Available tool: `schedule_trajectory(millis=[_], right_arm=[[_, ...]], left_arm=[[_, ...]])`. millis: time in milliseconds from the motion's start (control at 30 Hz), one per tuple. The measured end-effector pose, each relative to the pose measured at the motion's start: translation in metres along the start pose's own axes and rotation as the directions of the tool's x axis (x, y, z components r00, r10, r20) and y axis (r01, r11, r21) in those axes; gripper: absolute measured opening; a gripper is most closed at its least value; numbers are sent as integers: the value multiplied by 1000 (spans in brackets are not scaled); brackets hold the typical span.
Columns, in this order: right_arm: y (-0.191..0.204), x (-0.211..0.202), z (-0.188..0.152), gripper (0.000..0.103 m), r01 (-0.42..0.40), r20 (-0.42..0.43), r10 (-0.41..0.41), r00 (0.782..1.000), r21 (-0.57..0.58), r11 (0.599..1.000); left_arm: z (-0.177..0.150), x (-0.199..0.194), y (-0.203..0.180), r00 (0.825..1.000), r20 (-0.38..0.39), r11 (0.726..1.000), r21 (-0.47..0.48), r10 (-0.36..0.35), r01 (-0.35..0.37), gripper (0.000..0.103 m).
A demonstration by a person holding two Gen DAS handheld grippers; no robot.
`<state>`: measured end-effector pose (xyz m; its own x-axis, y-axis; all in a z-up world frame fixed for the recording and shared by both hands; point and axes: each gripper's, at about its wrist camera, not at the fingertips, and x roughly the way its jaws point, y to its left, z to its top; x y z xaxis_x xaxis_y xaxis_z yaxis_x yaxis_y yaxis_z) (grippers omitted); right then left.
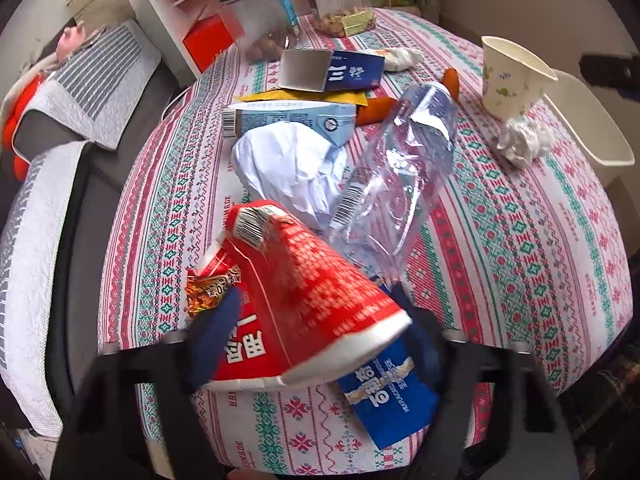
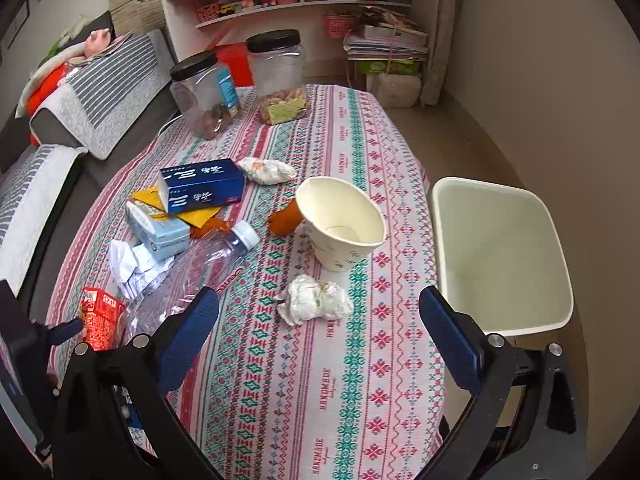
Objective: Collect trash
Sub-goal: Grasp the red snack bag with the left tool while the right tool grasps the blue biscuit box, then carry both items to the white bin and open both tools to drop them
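Note:
My left gripper (image 1: 316,316) is shut on a red paper noodle cup (image 1: 304,292) that lies tilted on its side near the table's front edge; the blue fingers (image 1: 216,336) press on both flanks. A blue wrapper (image 1: 384,396) lies under it. Beyond are a crushed clear bottle (image 1: 400,168) and crumpled white paper (image 1: 292,168). My right gripper (image 2: 320,304) stands open, its fingers either side of a crumpled tissue (image 2: 316,298) without touching it. A floral paper cup (image 2: 340,224) stands behind the tissue. The white bin (image 2: 500,252) sits at the table's right edge.
A dark blue box (image 2: 204,184), a light blue carton (image 2: 156,228), orange pieces (image 2: 284,220) and another tissue wad (image 2: 268,170) lie mid-table. Two black-lidded jars (image 2: 280,76) stand at the back. A sofa (image 2: 60,152) runs along the left; shelves (image 2: 304,4) are behind.

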<state>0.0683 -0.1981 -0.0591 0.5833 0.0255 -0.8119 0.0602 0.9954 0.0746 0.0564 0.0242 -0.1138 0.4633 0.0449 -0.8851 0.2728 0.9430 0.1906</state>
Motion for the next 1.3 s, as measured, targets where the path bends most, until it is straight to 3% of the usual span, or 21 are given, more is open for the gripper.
schedule_trajectory(millis=[133, 300, 400, 533, 767, 833, 900, 1167, 1300], right_arm=[[21, 10, -8, 96, -42, -52, 39, 998, -40, 998], [72, 26, -35, 96, -100, -133, 82, 988, -142, 985], [108, 36, -54, 96, -147, -190, 110, 976, -194, 970], [154, 49, -80, 96, -192, -254, 125, 959, -257, 947], [198, 67, -102, 92, -157, -283, 55, 957, -352, 923], [203, 75, -102, 59, -170, -314, 48, 948, -374, 912], [206, 75, -101, 53, -176, -308, 56, 950, -378, 909], [197, 49, -91, 52, -252, -306, 141, 941, -359, 899], [183, 23, -80, 52, -277, -257, 193, 947, -347, 896]], left_arm=[[7, -17, 31, 999, 54, 997, -72, 1, 2, 34], [12, -47, 80, 990, 140, 975, -223, 10, 21, 32], [11, -64, 112, 982, 186, 943, -329, 15, 48, 32], [8, -79, 134, 974, 224, 913, -400, 13, 80, 32], [2, -82, 138, 971, 239, 907, -407, -8, 108, 32], [1, -83, 139, 970, 243, 909, -401, -11, 111, 32], [-1, -83, 142, 970, 244, 908, -403, -11, 111, 32], [-1, -88, 148, 963, 270, 899, -420, -7, 125, 32], [2, -90, 144, 960, 281, 901, -414, -10, 131, 32]])
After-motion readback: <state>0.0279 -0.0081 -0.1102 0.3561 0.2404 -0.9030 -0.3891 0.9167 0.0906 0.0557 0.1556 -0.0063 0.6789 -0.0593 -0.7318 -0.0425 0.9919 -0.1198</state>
